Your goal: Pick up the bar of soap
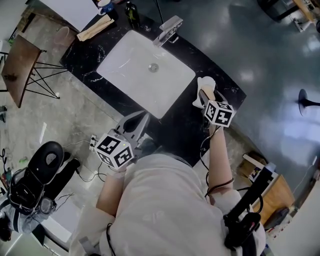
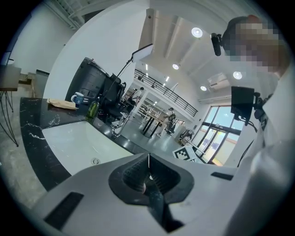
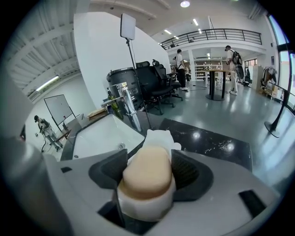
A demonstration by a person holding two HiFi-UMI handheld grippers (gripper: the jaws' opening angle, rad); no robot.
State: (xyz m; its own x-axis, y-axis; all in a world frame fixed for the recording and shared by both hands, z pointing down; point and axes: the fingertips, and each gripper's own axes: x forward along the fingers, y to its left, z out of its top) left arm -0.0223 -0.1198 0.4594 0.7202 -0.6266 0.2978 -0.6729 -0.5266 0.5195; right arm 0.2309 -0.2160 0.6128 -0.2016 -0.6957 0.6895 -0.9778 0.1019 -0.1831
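The right gripper [image 1: 204,95] is clamped on the soap [image 3: 147,173], a beige bar lying in a white dish [image 3: 159,138] whose eared end sticks out past the jaws; the pads press in from both sides. It sits over the black counter [image 1: 220,80], just right of the sink [image 1: 125,60]; whether the dish is clear of the counter cannot be told. The left gripper [image 1: 141,117] is closed with nothing between its jaws and hangs at the sink's near edge, close to the person's chest. Behind the sink stand a faucet [image 1: 169,30], a dark bottle [image 1: 132,14], a cup [image 1: 105,7] and a flat tan thing [image 1: 95,28], all well apart from the soap.
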